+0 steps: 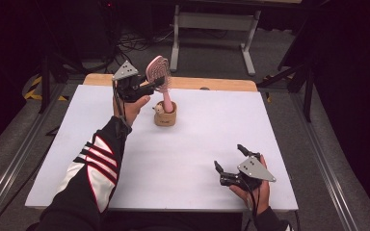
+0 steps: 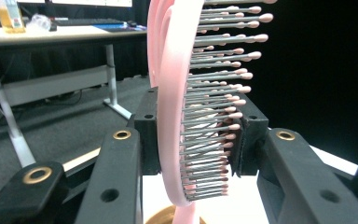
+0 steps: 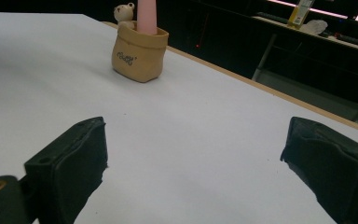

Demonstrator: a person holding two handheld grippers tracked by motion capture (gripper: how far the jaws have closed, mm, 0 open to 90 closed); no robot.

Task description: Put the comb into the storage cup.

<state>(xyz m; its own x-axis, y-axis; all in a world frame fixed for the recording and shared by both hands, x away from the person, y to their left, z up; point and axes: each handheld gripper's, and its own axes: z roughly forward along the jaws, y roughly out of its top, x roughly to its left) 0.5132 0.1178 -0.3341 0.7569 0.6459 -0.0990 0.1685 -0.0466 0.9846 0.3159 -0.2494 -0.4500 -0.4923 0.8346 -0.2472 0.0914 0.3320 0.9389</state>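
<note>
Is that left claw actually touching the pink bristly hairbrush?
Touching: in the left gripper view, the left gripper has its black pads pressed on the pink hairbrush head.

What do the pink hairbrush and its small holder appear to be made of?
Hairbrush: smooth matte pink plastic, judging by its even moulded frame; thin grey pins, perhaps metal or nylon, with rounded pink tips.
Holder: tan sack shape with a folded rim and soft sheen, likely glazed ceramic or resin.

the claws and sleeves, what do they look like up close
Both claws are black plastic with blocky, angular jaws. The left claw carries a grey three-cornered plate, shows brass-coloured rivets at its joints and trails a dark cable. The right claw has the same grey plate and cable. The left sleeve is black with white, red-edged stripes.
</note>
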